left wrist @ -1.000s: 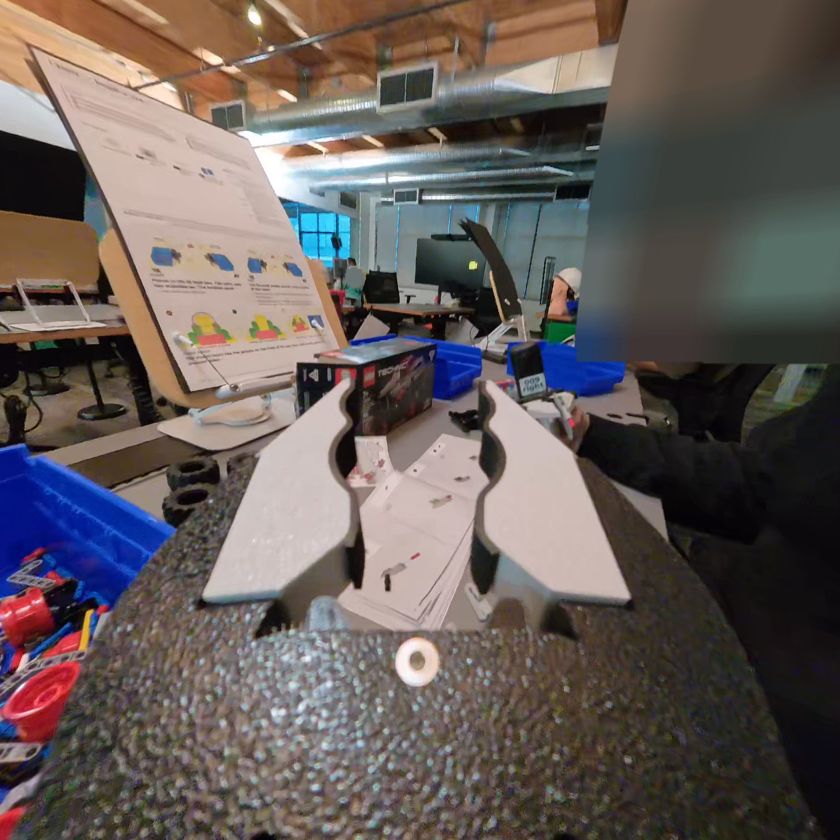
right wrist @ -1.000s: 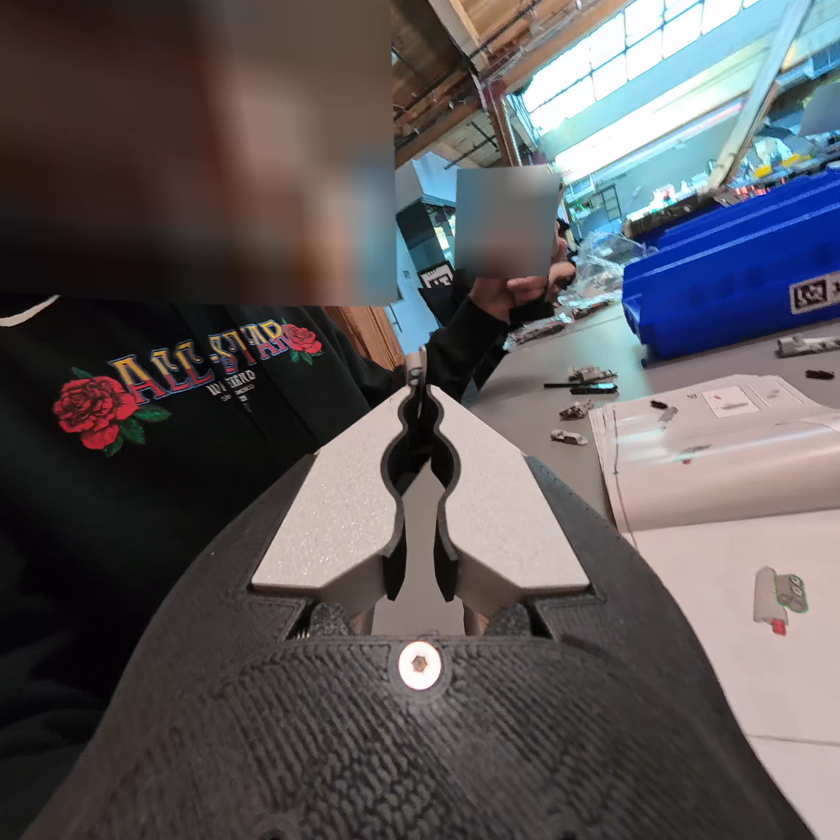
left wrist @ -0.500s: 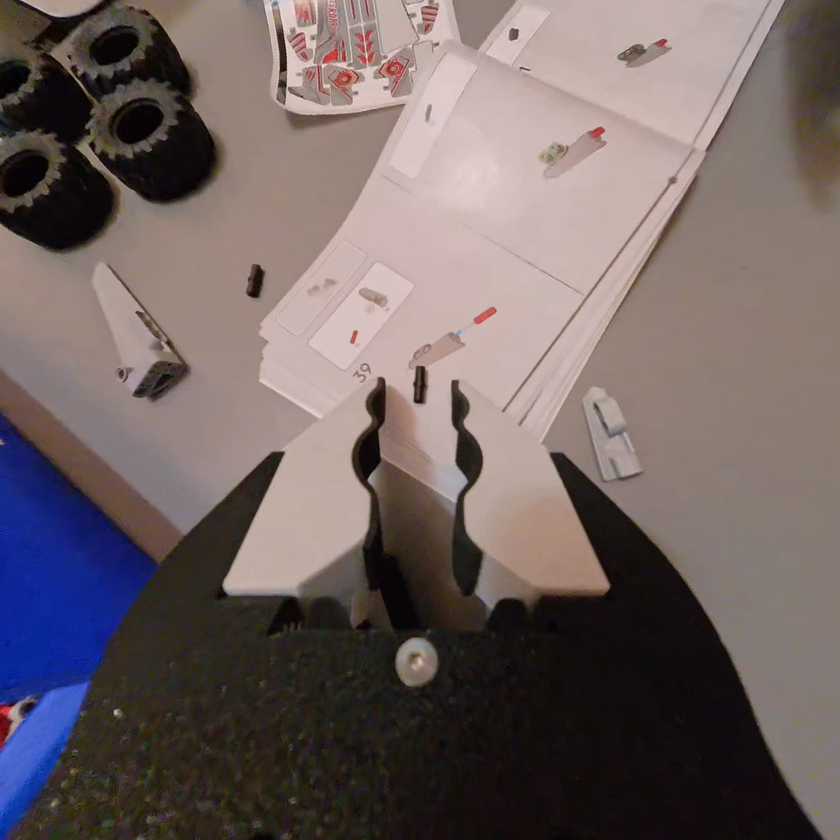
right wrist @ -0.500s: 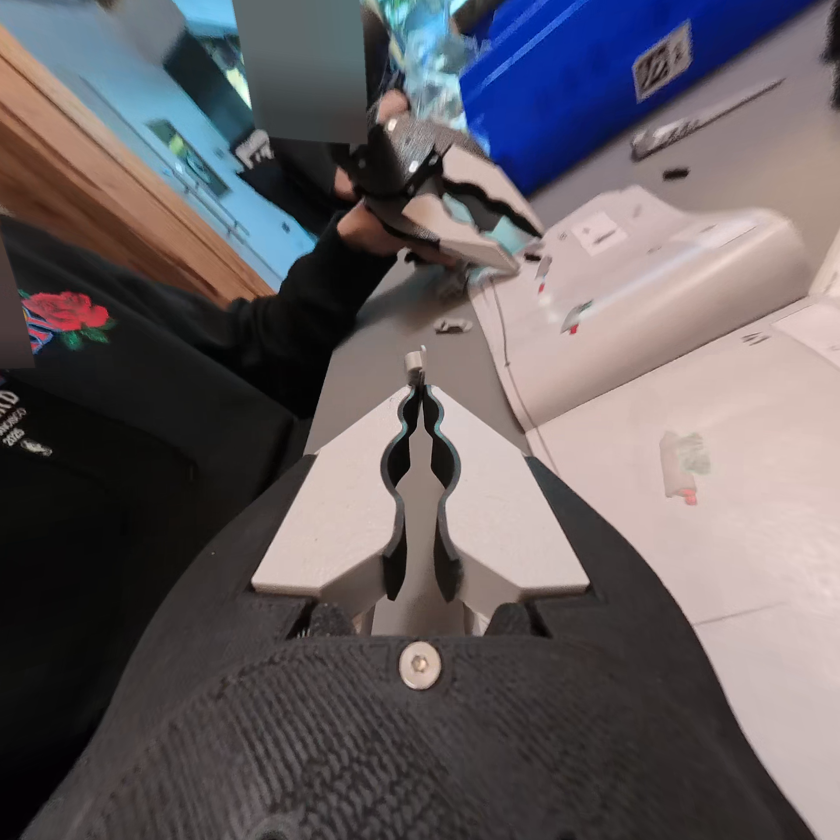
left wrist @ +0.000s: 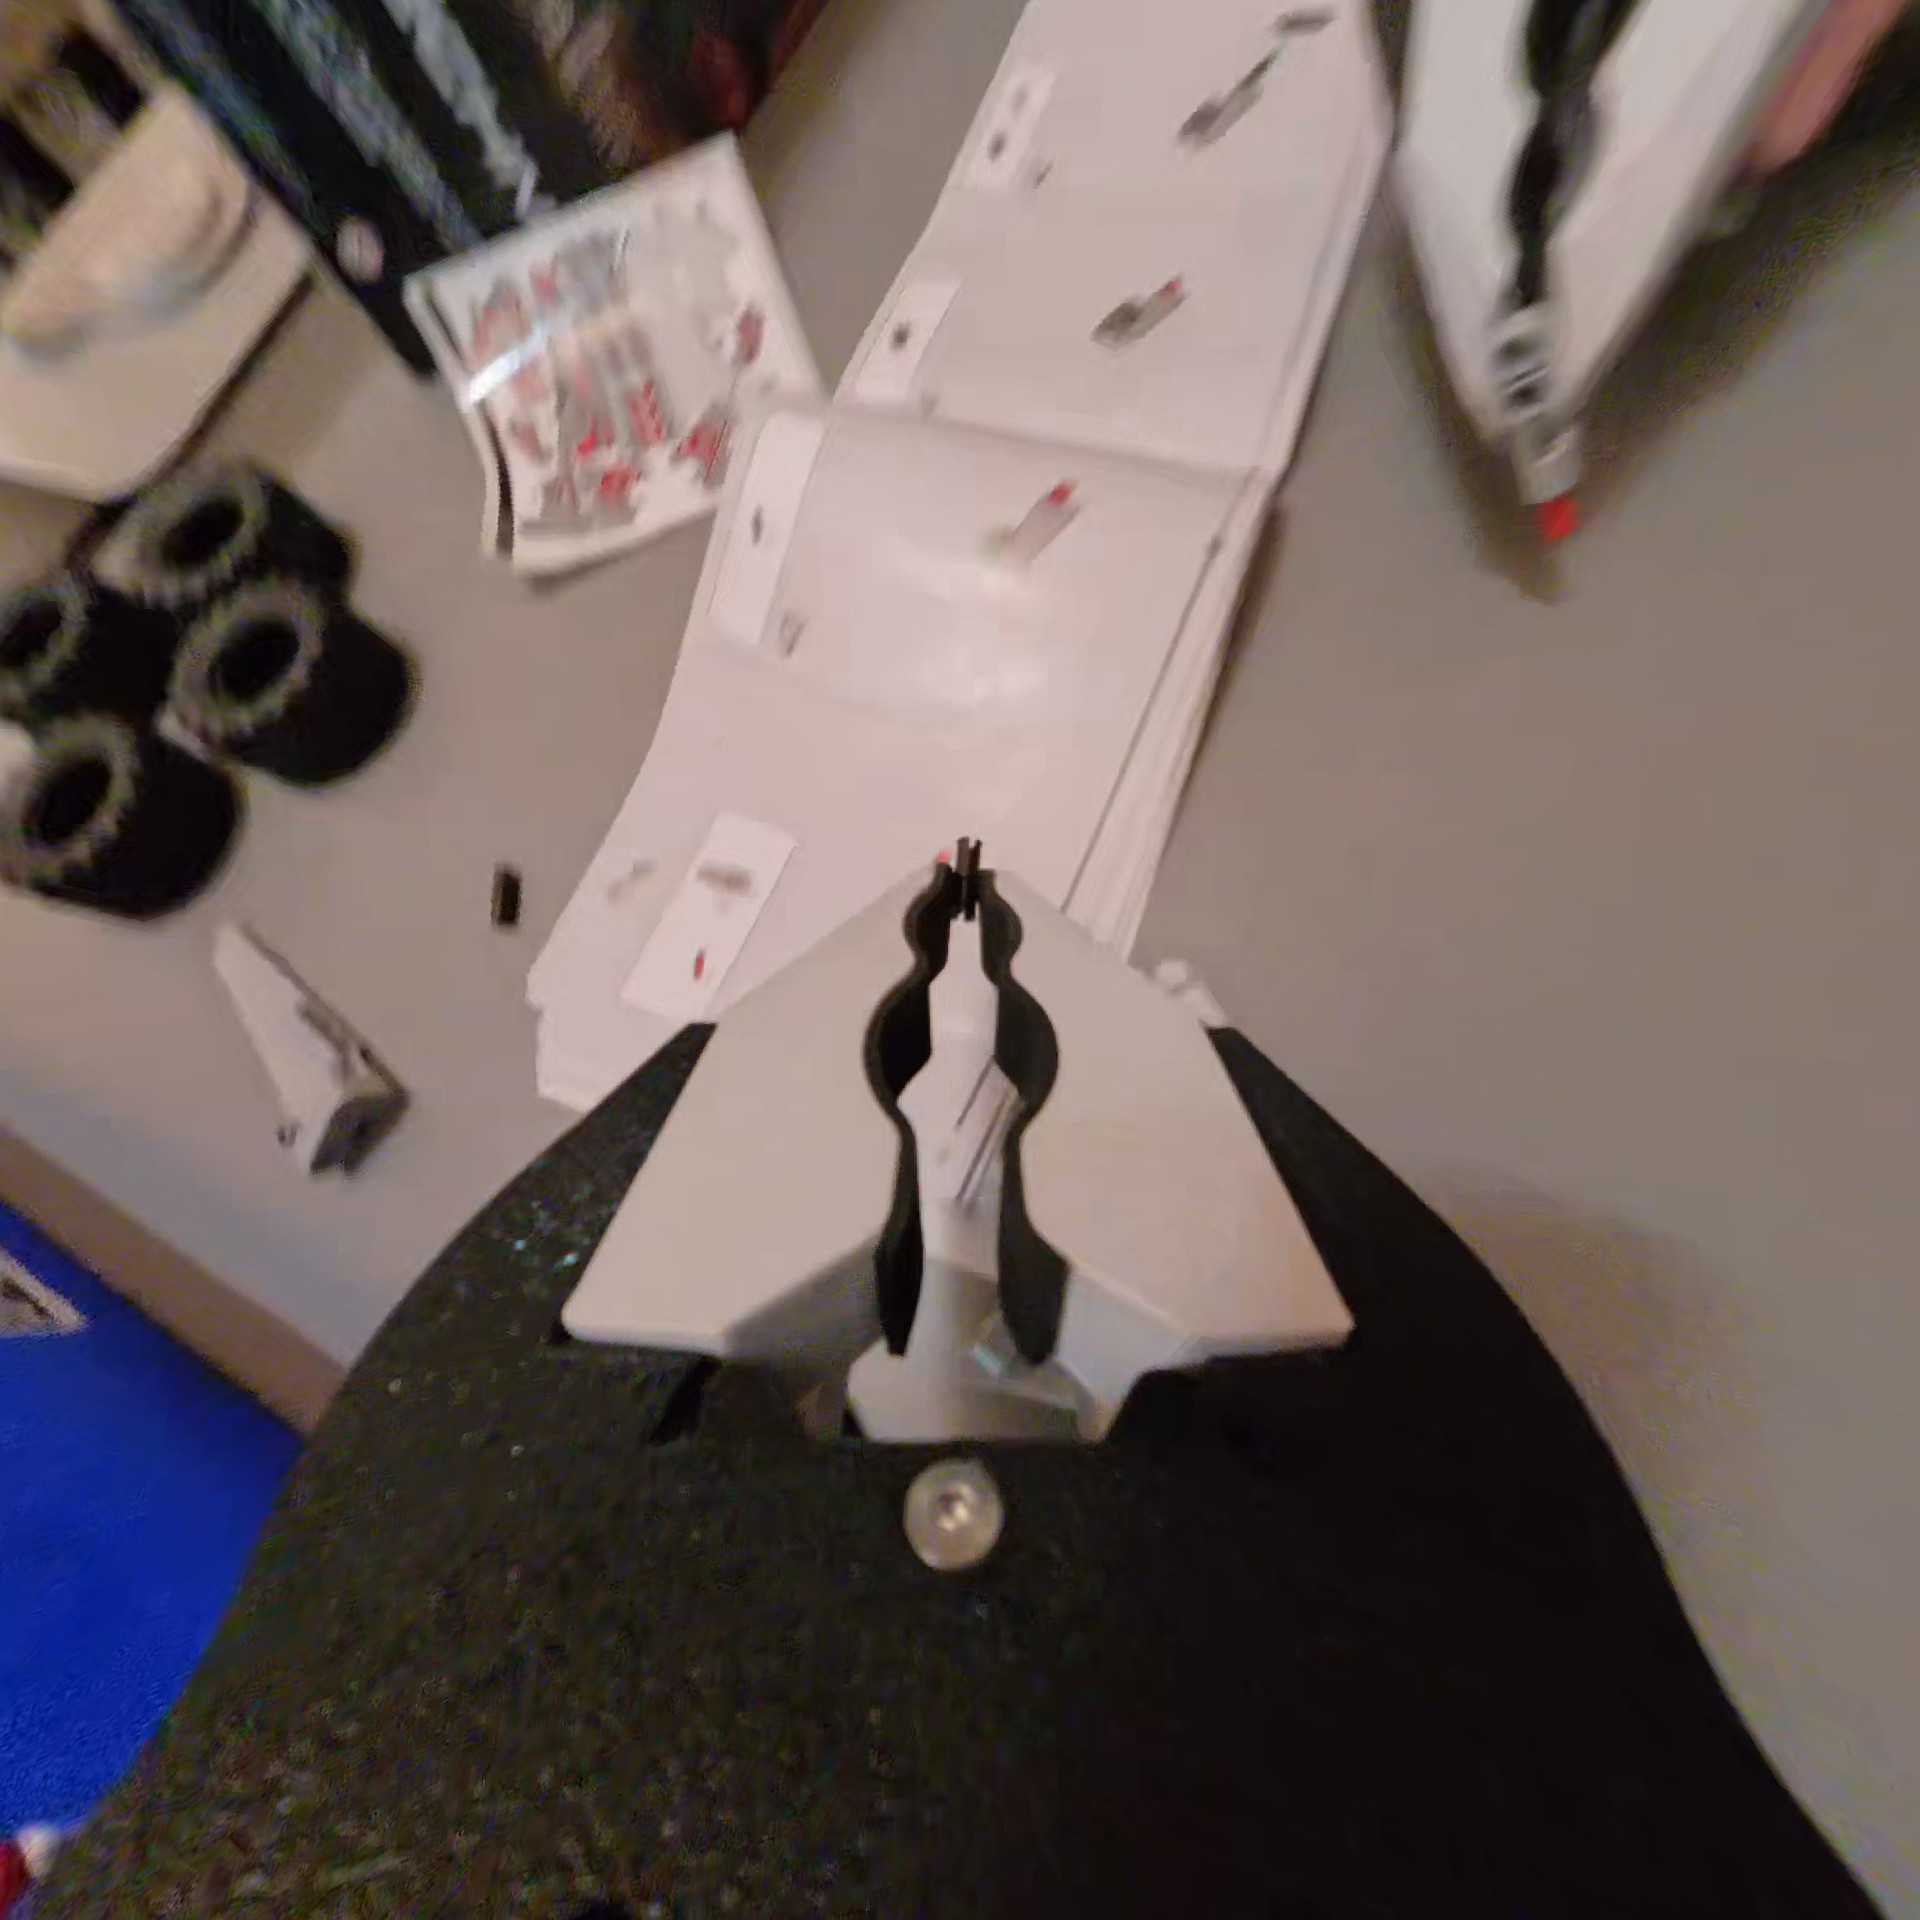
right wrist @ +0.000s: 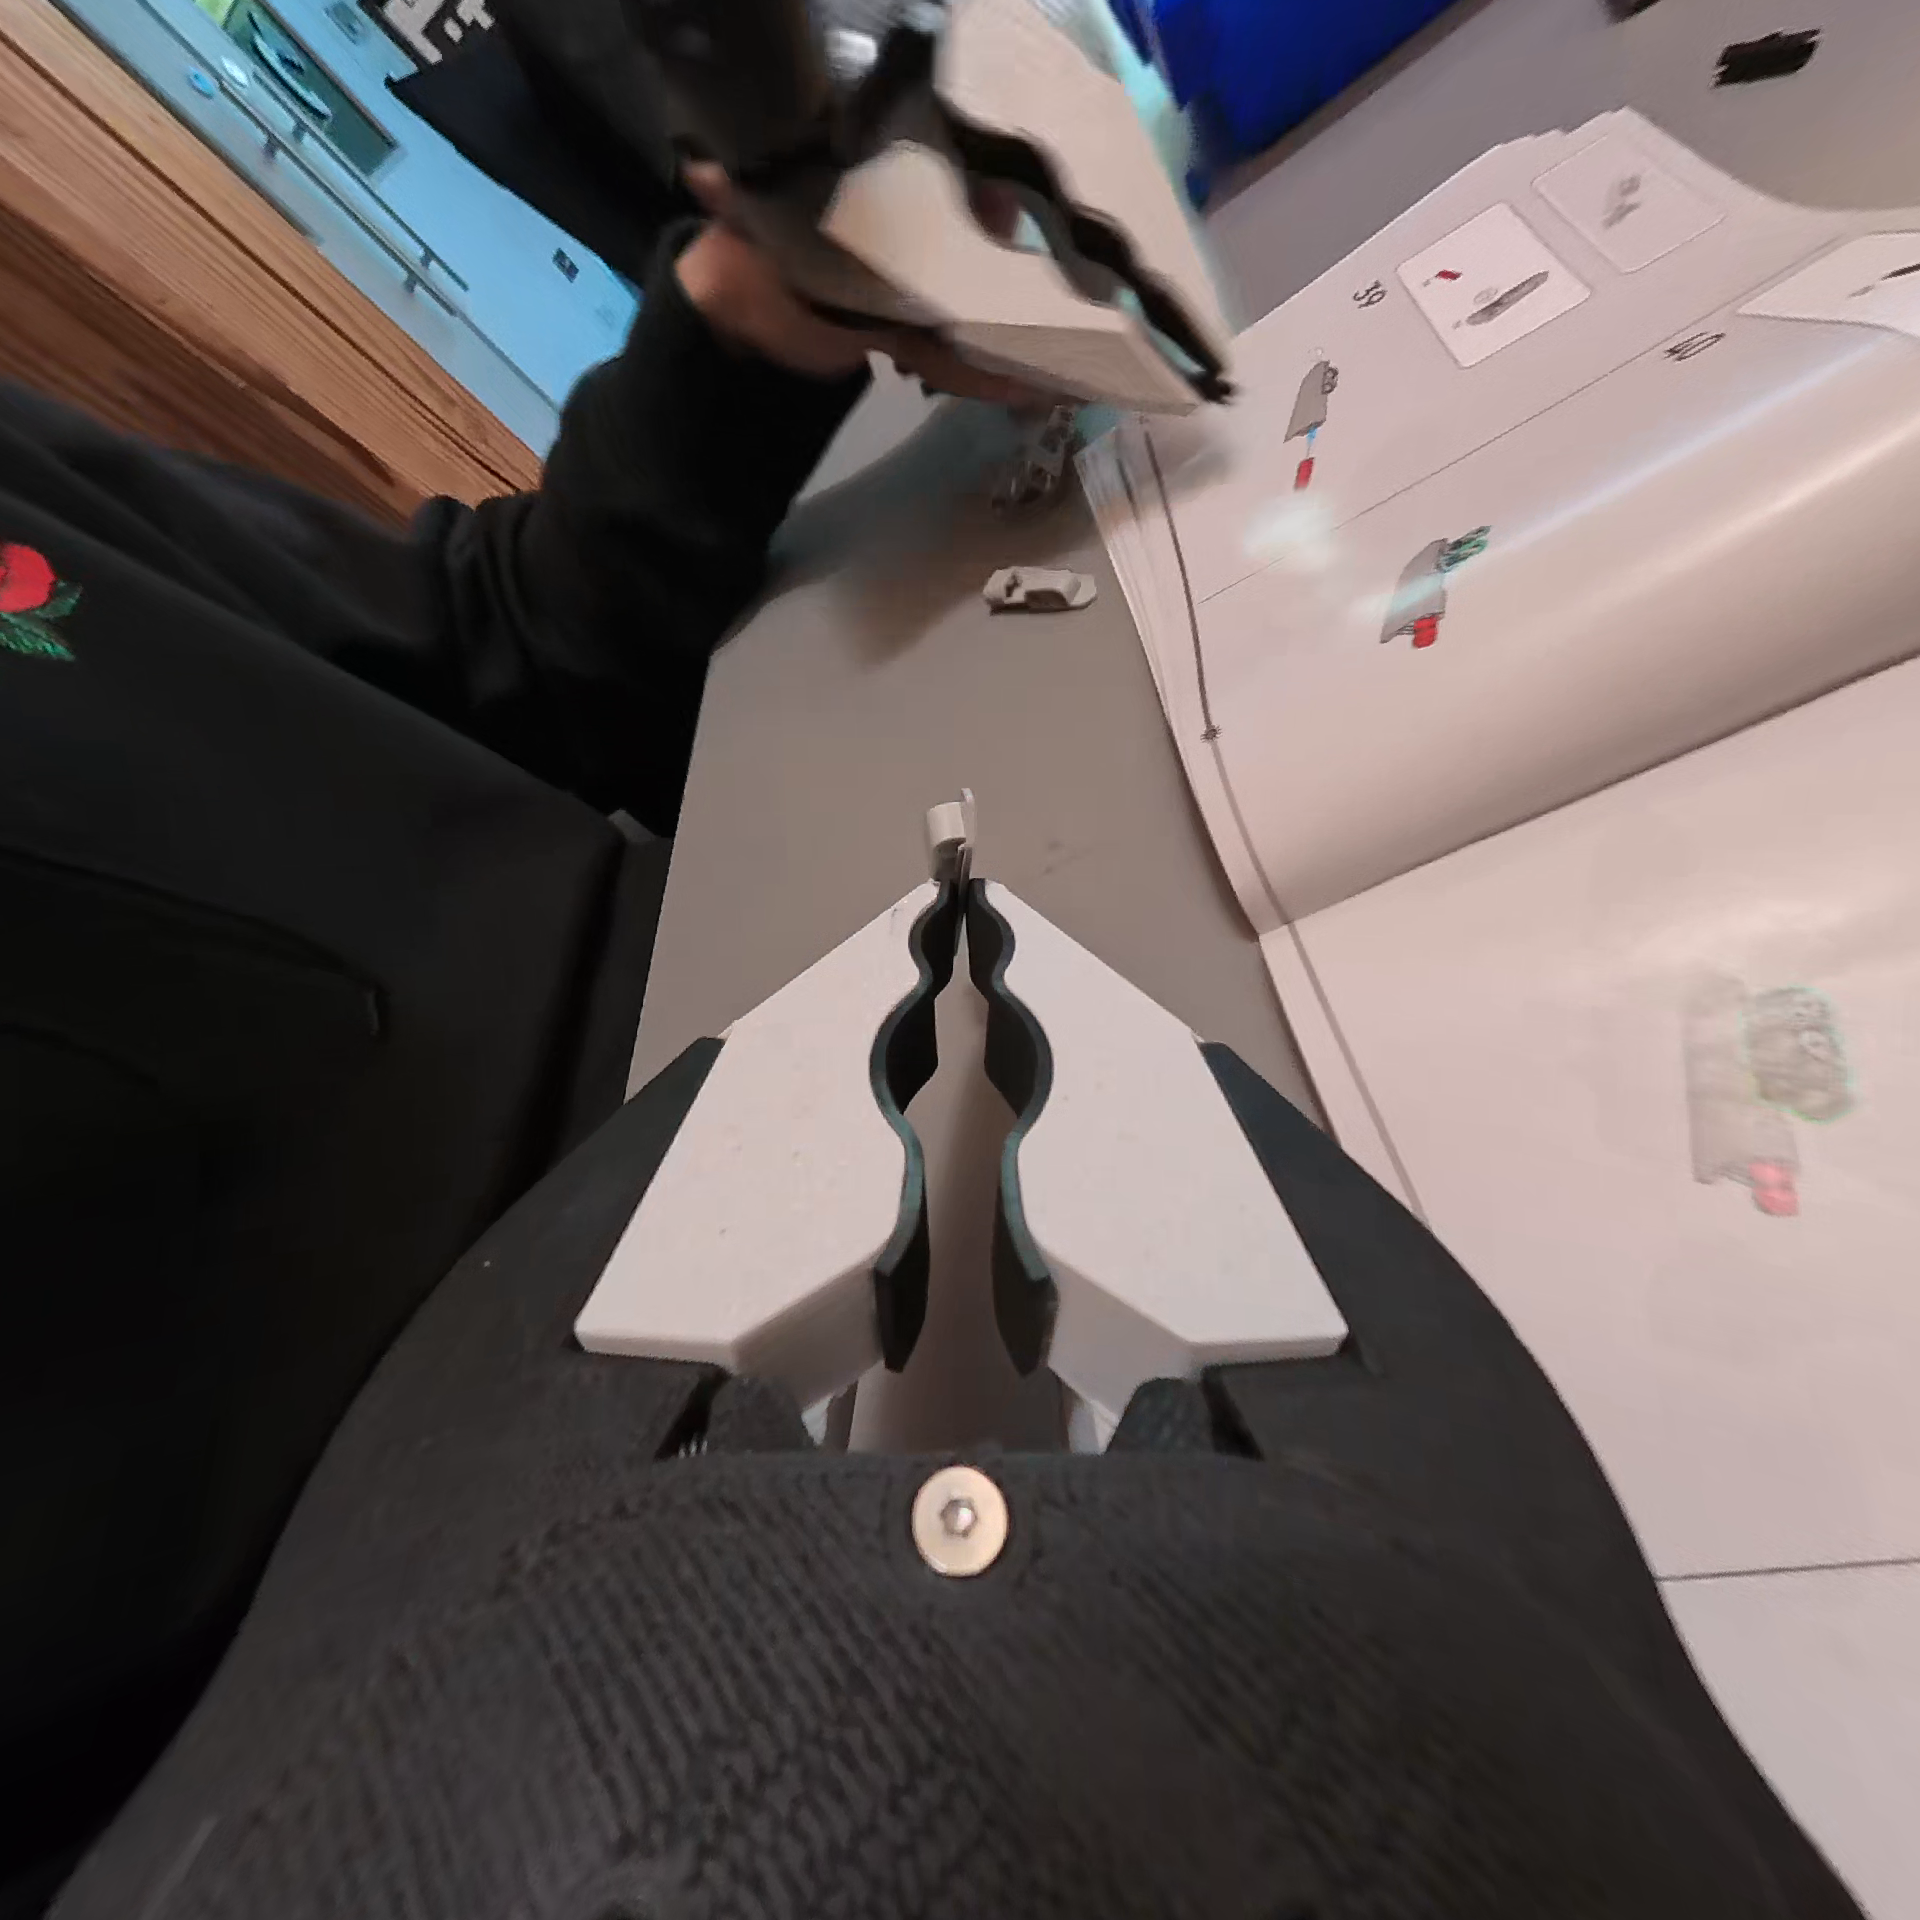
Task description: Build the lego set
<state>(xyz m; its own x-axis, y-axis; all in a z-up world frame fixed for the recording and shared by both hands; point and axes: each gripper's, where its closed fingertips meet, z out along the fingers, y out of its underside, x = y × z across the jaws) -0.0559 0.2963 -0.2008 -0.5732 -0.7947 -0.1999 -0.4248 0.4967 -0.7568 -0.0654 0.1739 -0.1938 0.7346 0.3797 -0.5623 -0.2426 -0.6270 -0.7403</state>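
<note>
Two hand-held grippers clenched, left (left wrist: 966,881) on black pin (left wrist: 968,858), right (right wrist: 958,888) on grey piece (right wrist: 948,831), four tyres (left wrist: 249,665)

Grey table (left wrist: 1507,831), left wrist view. An open instruction booklet (left wrist: 935,675) lies at centre, with a sticker sheet (left wrist: 613,364) just beside its far-left corner. Four black tyres (left wrist: 187,665) are clustered at the left. Near them lie a small black pin (left wrist: 506,896) and, nearer still, a grey wedge-shaped panel piece (left wrist: 301,1049). In the right wrist view, a small grey piece (right wrist: 1039,589) rests on the table (right wrist: 883,748) left of the booklet (right wrist: 1558,935).
</note>
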